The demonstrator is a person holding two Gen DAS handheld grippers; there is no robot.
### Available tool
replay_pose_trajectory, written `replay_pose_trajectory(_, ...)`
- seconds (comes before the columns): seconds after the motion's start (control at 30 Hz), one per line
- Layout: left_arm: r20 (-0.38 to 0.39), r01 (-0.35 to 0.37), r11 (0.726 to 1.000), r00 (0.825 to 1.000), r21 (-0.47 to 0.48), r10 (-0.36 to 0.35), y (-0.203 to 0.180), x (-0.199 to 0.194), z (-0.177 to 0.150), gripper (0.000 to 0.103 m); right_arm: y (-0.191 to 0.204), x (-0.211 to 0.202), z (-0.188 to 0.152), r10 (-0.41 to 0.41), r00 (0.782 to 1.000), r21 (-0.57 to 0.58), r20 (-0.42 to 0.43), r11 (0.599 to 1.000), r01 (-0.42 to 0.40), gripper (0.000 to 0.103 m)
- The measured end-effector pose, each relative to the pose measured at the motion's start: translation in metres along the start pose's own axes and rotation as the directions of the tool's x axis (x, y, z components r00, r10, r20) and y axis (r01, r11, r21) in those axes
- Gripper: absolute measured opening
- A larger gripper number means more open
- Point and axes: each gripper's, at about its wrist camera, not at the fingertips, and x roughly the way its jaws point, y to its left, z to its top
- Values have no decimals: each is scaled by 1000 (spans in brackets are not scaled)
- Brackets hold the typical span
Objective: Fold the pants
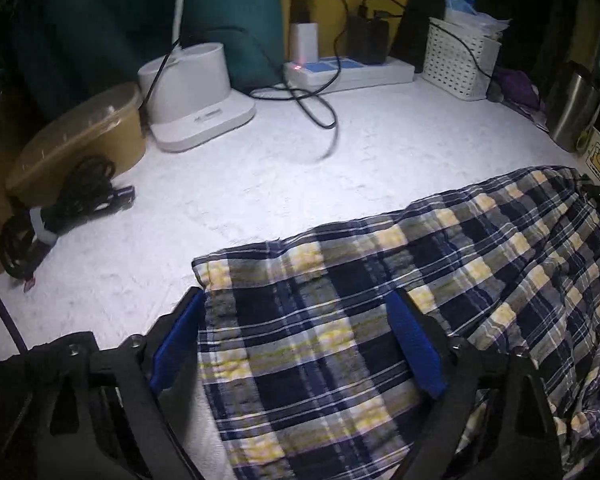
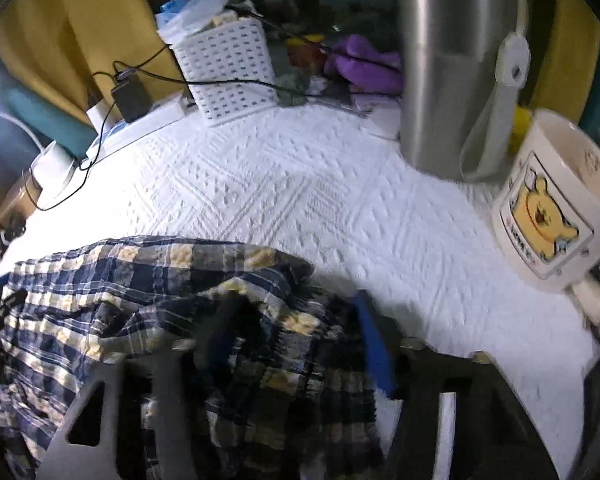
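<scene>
The plaid pants [image 1: 480,248], navy with yellow and white checks, lie crumpled on a white textured cloth [image 1: 259,176]. My left gripper [image 1: 295,294] straddles their near left corner. Its blue pads [image 1: 414,340] stand wide apart, with flat fabric between them and no visible squeeze. In the right wrist view the pants [image 2: 79,280] bunch up at their right end. There my right gripper [image 2: 293,300] is closed in on a raised fold. Fabric drapes over its left finger, and the blue right pad [image 2: 374,344] presses against the bunch. This view is blurred.
At the back stand a white lamp base [image 1: 195,92], a power strip [image 1: 348,72] with chargers and a trailing black cable [image 1: 320,108], and a white basket [image 1: 460,60]. A tan tub [image 1: 83,136] and a coiled cord [image 1: 59,208] sit left. A steel tumbler [image 2: 452,68] and a cartoon mug [image 2: 556,200] stand right.
</scene>
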Motion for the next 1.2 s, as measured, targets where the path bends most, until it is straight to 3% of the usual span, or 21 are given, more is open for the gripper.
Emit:
replay_pose_trajectory(0.03, 8, 12, 1000, 1000, 17, -13, -3, -1, 0, 71, 2, 0, 0, -3, 1000, -16, 4, 1000, 3, 29)
replay_pose_trajectory(0.17, 34, 25, 997, 999, 69, -27, -14, -4, 1, 6, 10, -10, 0, -48, 998, -82, 50, 995, 52, 27)
replay_pose_trajectory(0.4, 108, 20, 994, 994, 110, -31, -25, -16, 21, 4, 13, -36, 29, -110, 976, -98, 190, 987, 130, 27)
replay_pose_trajectory(0.63, 203, -19, 990, 979, 138, -10, -26, -35, 68, 4, 7, -49, 62, -135, 956, -55, 262, 986, 154, 27)
replay_pose_trajectory(0.8, 170, -36, 985, 985, 166, 7, -26, -11, 83, 5, 2, -22, 68, -181, 960, -63, 215, 978, 198, 27)
replay_pose_trajectory(1.0, 51, -75, 988, 996, 134, 69, -15, 21, 67, 9, -6, 13, 57, -244, 962, -95, 123, 962, 257, 27)
replay_pose_trajectory(1.07, 23, -95, 992, 995, 82, 93, 1, 16, 64, 17, -10, 17, 56, -243, 964, -86, 107, 964, 252, 27)
replay_pose_trajectory(1.13, 5, -102, 994, 995, 41, 102, 13, 4, 59, 34, -9, 17, 56, -252, 962, -101, 104, 960, 262, 28)
replay_pose_trajectory(1.2, 6, -78, 997, 997, 5, 78, 20, -18, 44, 46, -1, 13, 56, -289, 949, -131, 122, 943, 304, 36)
